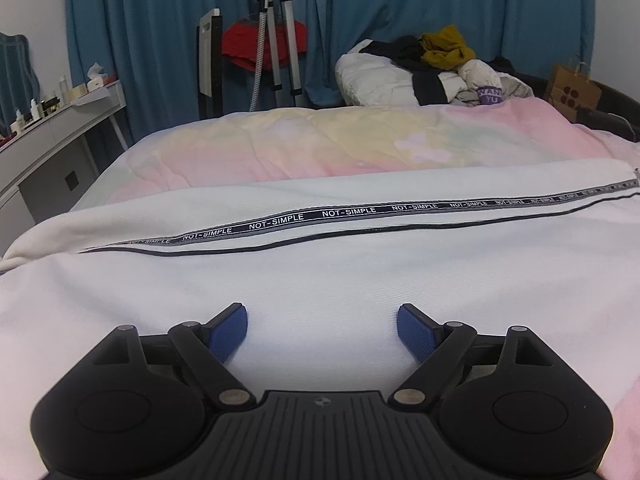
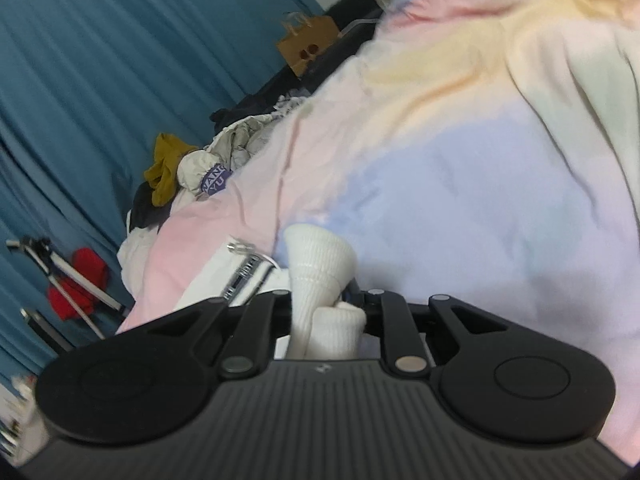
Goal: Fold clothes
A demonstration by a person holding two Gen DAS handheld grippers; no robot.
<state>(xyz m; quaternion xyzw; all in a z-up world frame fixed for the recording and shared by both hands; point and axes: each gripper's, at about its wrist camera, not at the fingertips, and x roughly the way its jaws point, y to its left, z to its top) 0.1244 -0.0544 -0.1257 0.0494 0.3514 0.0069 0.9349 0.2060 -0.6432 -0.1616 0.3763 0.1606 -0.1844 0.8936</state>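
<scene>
Plainly, the white garment point(image 1: 320, 248) lay flat across the bed point(image 1: 320, 140), long axis nine to three. Your left hand-held gripper point(image 1: 322, 326) hovered over it, fingers apart; your right hand-held gripper point(image 2: 340, 300) stood clamped on its ribbed cuff point(image 2: 320, 264).

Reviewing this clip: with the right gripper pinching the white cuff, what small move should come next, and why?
Probably carry the ribbed cuff across over the white garment to start a fold. The right gripper is shut on it, lifted above the bedspread, while the left gripper sits open over flat fabric, holding nothing.
</scene>
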